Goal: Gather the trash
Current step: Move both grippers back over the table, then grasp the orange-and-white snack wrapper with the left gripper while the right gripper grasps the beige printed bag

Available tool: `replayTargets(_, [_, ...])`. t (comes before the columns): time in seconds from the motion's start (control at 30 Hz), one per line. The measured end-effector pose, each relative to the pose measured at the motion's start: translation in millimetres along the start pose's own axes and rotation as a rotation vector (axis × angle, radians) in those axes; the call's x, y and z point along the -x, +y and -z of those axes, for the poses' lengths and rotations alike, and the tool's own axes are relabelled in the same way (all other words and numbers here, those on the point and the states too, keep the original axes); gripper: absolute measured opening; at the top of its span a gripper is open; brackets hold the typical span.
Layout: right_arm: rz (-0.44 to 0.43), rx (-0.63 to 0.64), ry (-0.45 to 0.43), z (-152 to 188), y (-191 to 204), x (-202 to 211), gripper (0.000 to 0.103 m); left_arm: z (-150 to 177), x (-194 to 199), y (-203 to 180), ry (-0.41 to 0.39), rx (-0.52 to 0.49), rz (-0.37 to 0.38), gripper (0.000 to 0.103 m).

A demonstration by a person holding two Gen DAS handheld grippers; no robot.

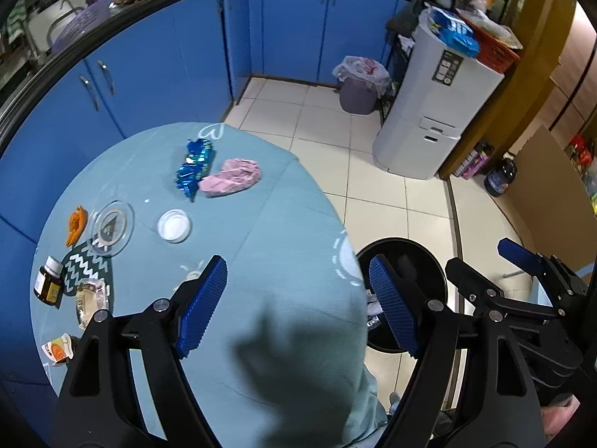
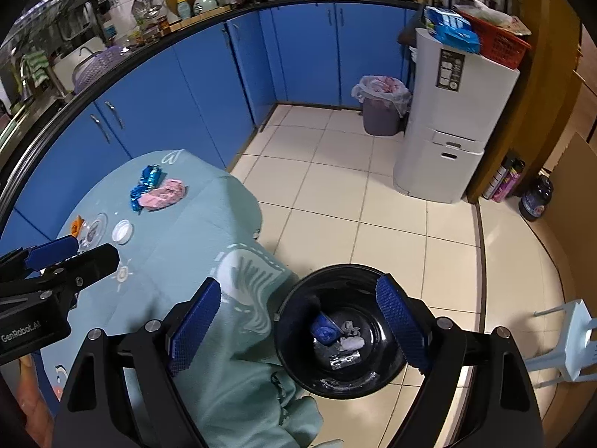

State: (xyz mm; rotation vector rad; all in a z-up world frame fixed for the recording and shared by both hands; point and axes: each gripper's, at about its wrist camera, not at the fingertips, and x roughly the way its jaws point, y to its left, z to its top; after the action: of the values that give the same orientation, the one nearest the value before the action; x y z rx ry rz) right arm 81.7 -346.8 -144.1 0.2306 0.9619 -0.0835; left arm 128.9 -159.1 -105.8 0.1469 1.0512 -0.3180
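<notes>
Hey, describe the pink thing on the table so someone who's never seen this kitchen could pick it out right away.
Start at the round table under the pale teal tablecloth, in front of the blue cabinets. Near its far edge lies a crumpled pink wrapper, touching a shiny blue foil wrapper. It is the only soft pink, matte lump there; the blue one glitters, and the white lid nearer you is round and flat.

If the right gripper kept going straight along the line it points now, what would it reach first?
Most likely the black bin on the floor beside the table. The right gripper is open and empty, and its line seems to run past the bin's near rim into the opening, toward the scraps inside. Depth is uncertain.
</notes>
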Motion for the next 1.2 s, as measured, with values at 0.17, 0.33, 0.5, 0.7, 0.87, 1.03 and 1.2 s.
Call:
replayTargets(0.17, [-0.010,0.032,0.001,-2,22,-2,0.083,3,5,22,-0.007,0.033,-0.007,0.078])
replayTargets(0.33, [-0.023,0.072,0.006,-5,49,-5,0.083,7,10,50,-0.017,0.078,-0.015,0.078])
replayTargets(0.5, [-0.034,0.116,0.005,-8,75,-6,0.083,12,16,79,-0.024,0.127,-0.023,0.078])
replayTargets(0.7, [-0.047,0.166,0.007,-10,106,-8,0.083,20,22,107,-0.035,0.173,-0.042,0.078])
replayTargets(0.87, [-0.061,0.216,0.009,-10,136,-10,0.083,29,30,137,-0.047,0.220,-0.067,0.078])
replayTargets(1.03, [-0.082,0.268,0.011,-8,168,-13,0.083,40,38,165,-0.058,0.261,-0.104,0.078])
replayTargets(1.2, [-0.100,0.315,0.020,-6,197,-18,0.083,53,43,195,-0.058,0.303,-0.135,0.078])
